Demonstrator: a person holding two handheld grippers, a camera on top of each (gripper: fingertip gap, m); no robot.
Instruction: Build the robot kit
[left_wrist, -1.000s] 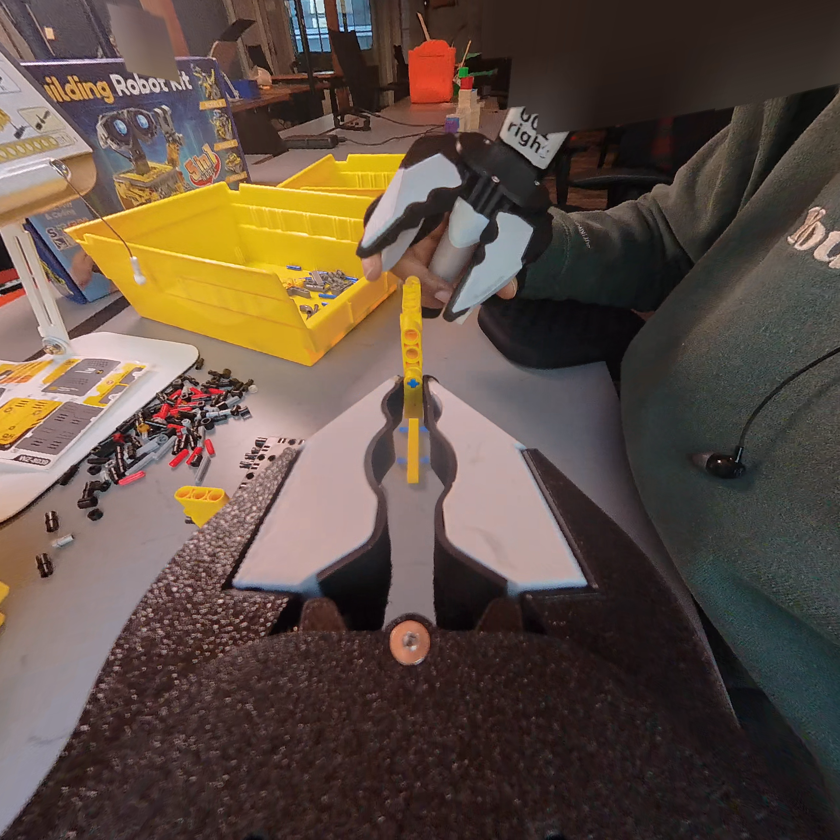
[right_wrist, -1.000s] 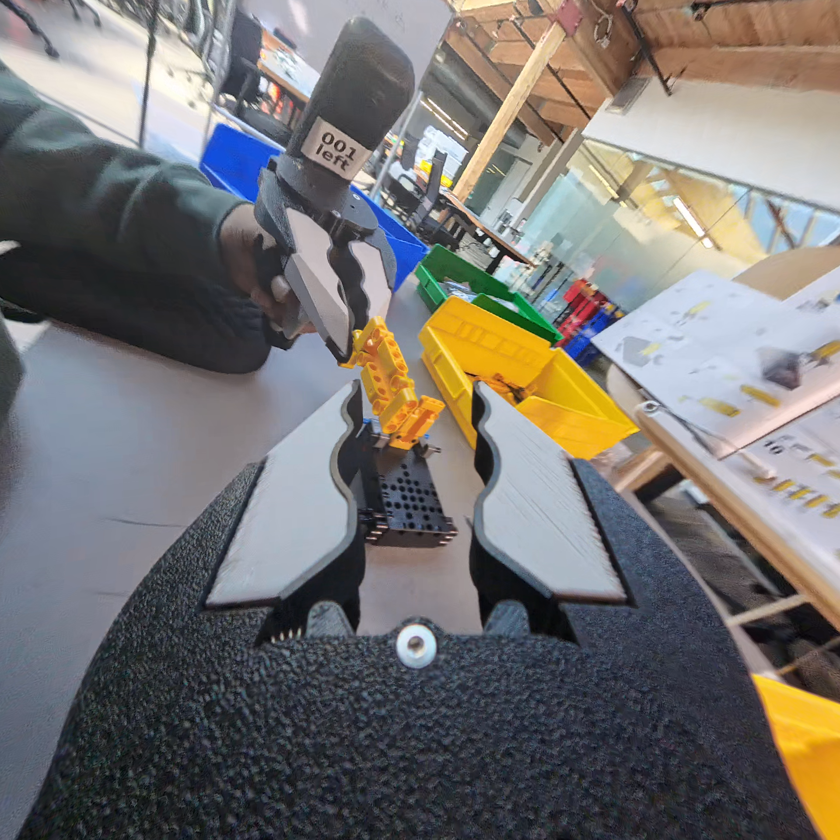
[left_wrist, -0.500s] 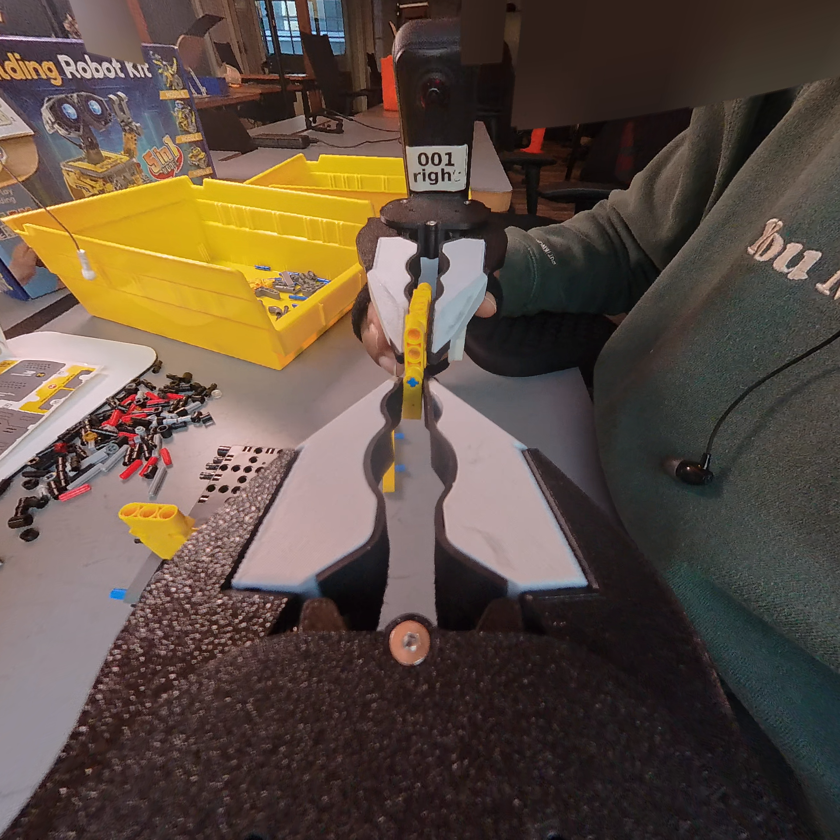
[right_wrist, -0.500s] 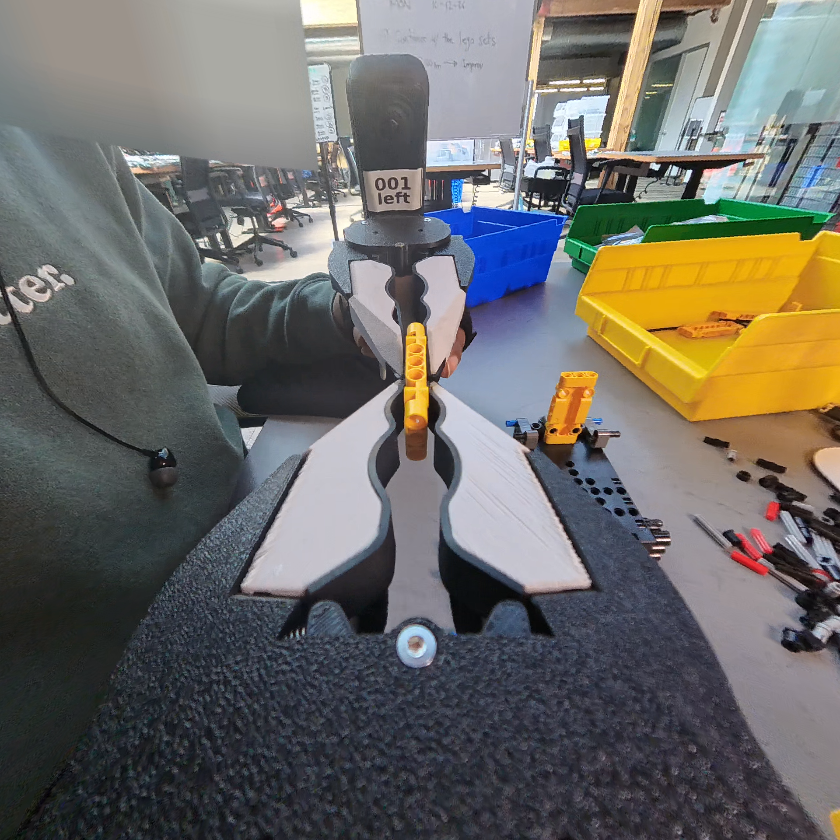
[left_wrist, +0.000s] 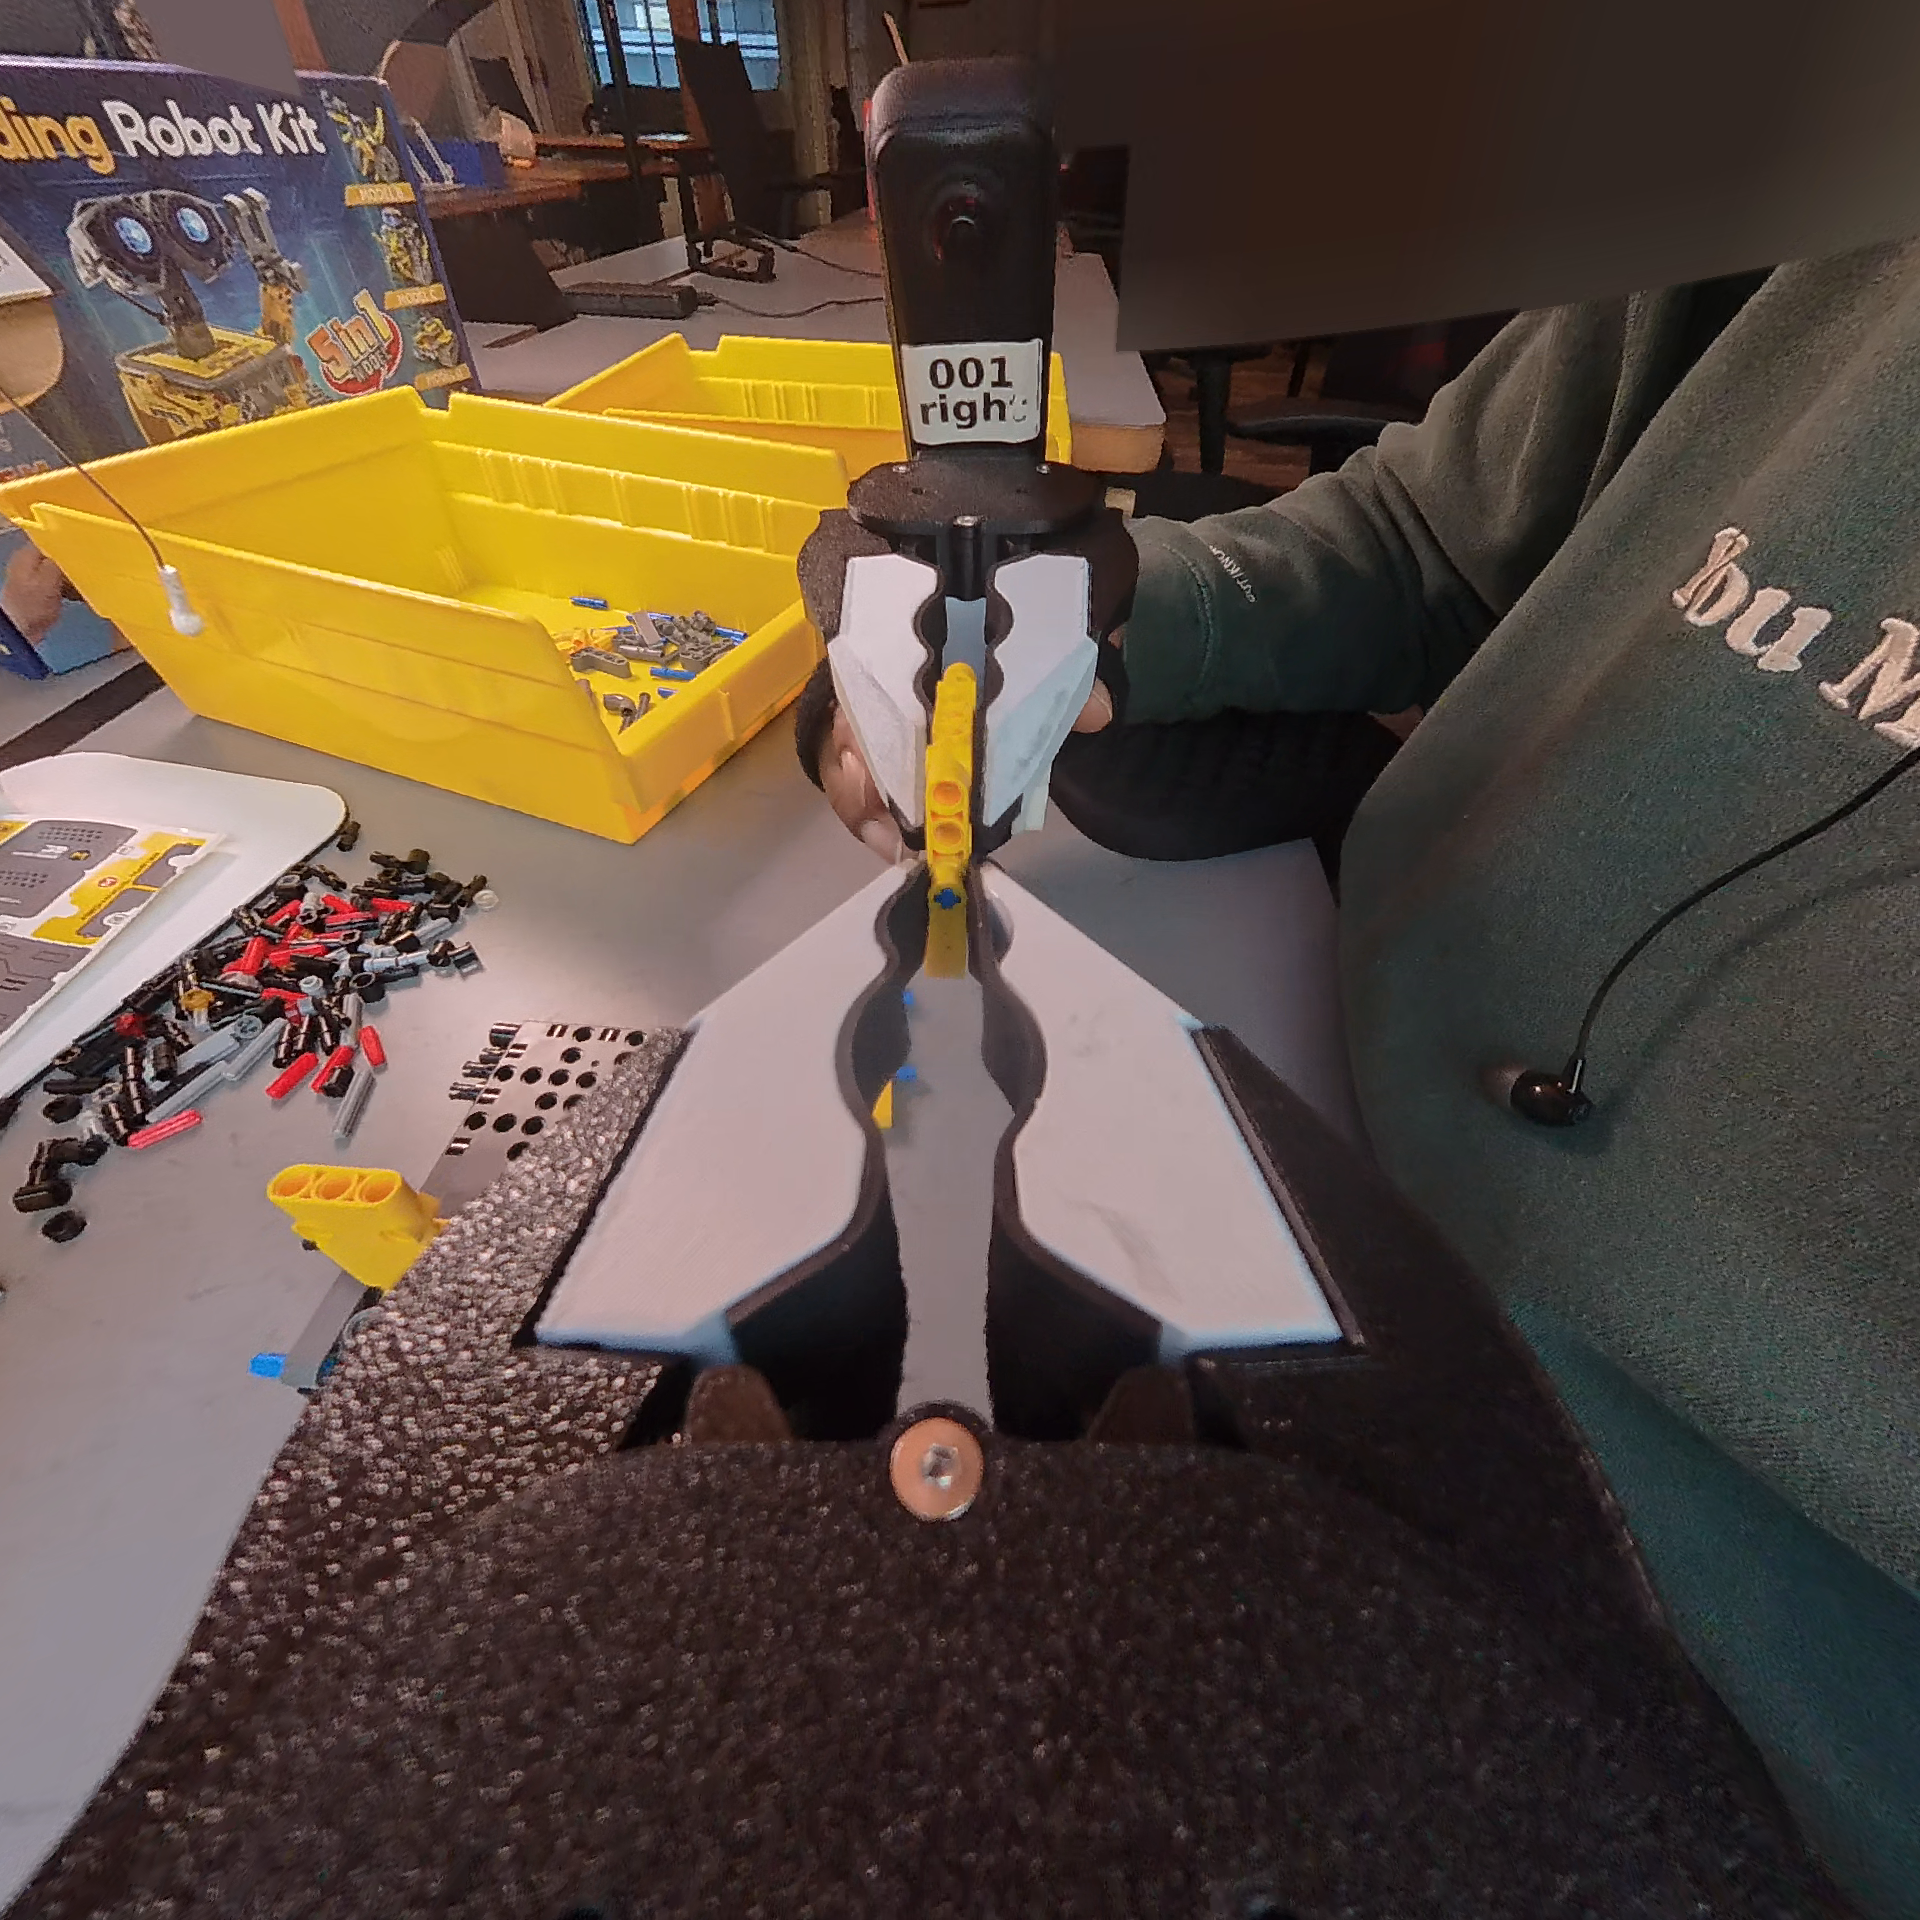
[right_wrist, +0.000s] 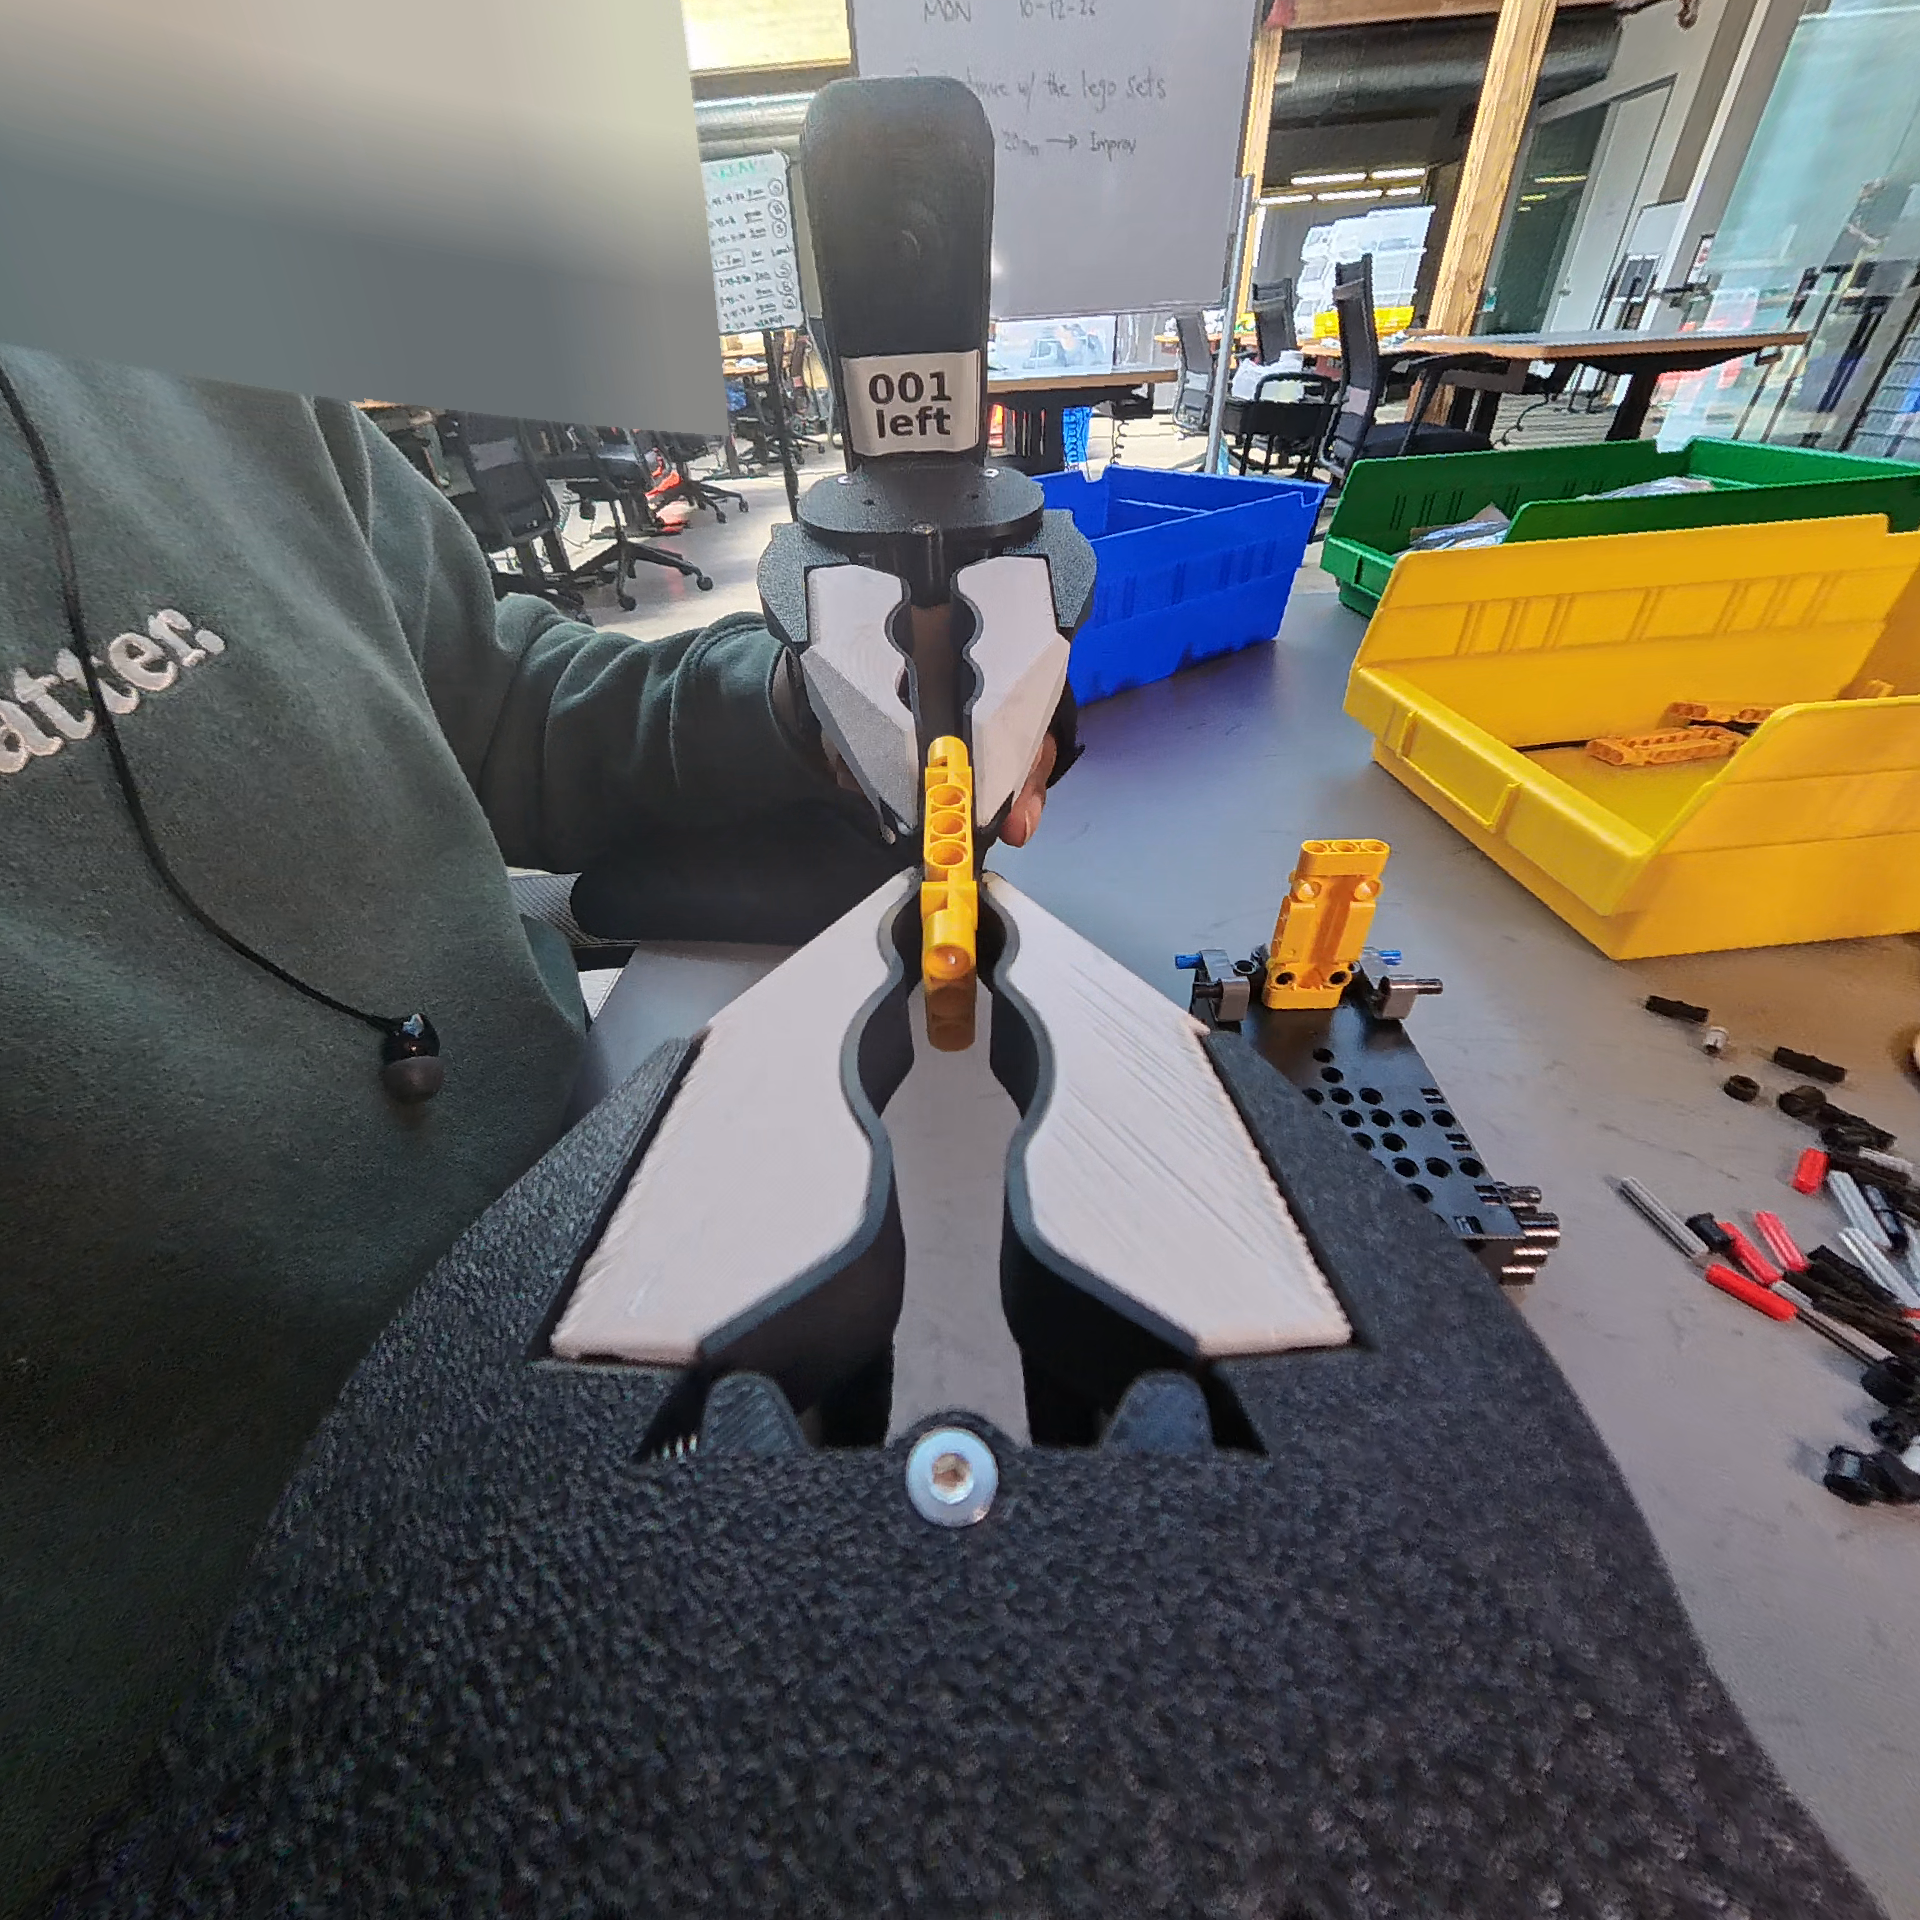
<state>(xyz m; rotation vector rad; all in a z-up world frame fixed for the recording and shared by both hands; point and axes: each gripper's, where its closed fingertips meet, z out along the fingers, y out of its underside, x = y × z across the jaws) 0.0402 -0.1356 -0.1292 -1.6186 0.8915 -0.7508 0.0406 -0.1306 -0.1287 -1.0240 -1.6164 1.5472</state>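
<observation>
A yellow holed beam (left_wrist: 951, 769) is held in the air between my two grippers, which face each other tip to tip. My left gripper (left_wrist: 945, 899) is shut on its near end. My right gripper (left_wrist: 956, 836) faces it from across. In the right wrist view, my right gripper (right_wrist: 951, 888) is shut on the other end of the beam (right_wrist: 945, 810), with the left gripper (right_wrist: 945, 826) opposite. A small yellow piece with blue pins (left_wrist: 885, 1103) shows under my left finger, mostly hidden.
A black perforated plate (right_wrist: 1382, 1101) lies on the grey table with a yellow block (right_wrist: 1325, 914) on it. Loose red, black and grey pins (left_wrist: 270, 987) lie nearby. Yellow bins (left_wrist: 364, 582), a blue bin (right_wrist: 1174, 571) and a green bin (right_wrist: 1558, 499) stand behind. A person in a green sweatshirt (left_wrist: 1662, 935) sits close. From either gripper's tips it is about 15 cm to the black perforated plate (right_wrist: 1382, 1101). It is also in sight in the left wrist view (left_wrist: 513, 1143).
One second ago my right gripper was open and tilted near the plate. It has swung round to face my left gripper and shut on the beam's far end. Little has moved in the last half second.
</observation>
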